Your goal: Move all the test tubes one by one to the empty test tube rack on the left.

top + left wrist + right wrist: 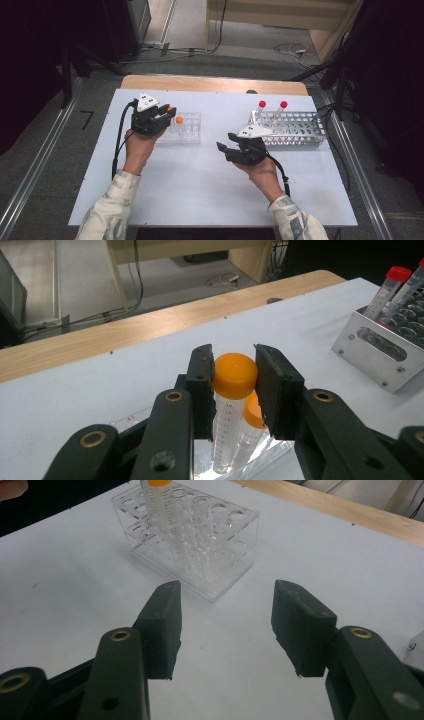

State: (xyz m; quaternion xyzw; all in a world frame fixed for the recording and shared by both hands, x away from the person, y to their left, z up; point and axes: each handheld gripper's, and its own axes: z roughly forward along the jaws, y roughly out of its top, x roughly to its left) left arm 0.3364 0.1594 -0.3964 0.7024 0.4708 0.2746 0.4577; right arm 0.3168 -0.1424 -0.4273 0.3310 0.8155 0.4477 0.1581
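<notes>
The left gripper (234, 377) is clamping the orange cap of a clear, graduated tube (229, 410), holding it upright with its lower end in the clear plastic rack (186, 131) on the white tabletop (200, 190); a second orange-capped tube (250, 432) is standing just behind it. The right gripper (225, 625) is hovering nearby with its jaws apart and nothing between them. Farther off, two red-capped tubes (260, 111) are leaning in a metal rack (300, 131).

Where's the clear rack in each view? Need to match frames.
High view: clear rack left of centre, beside the left gripper.
Left gripper view: bottom centre, under the jaws.
Right gripper view: top centre, beyond the open jaws.
Shared landmark: the orange-capped tube standing in it.
</notes>
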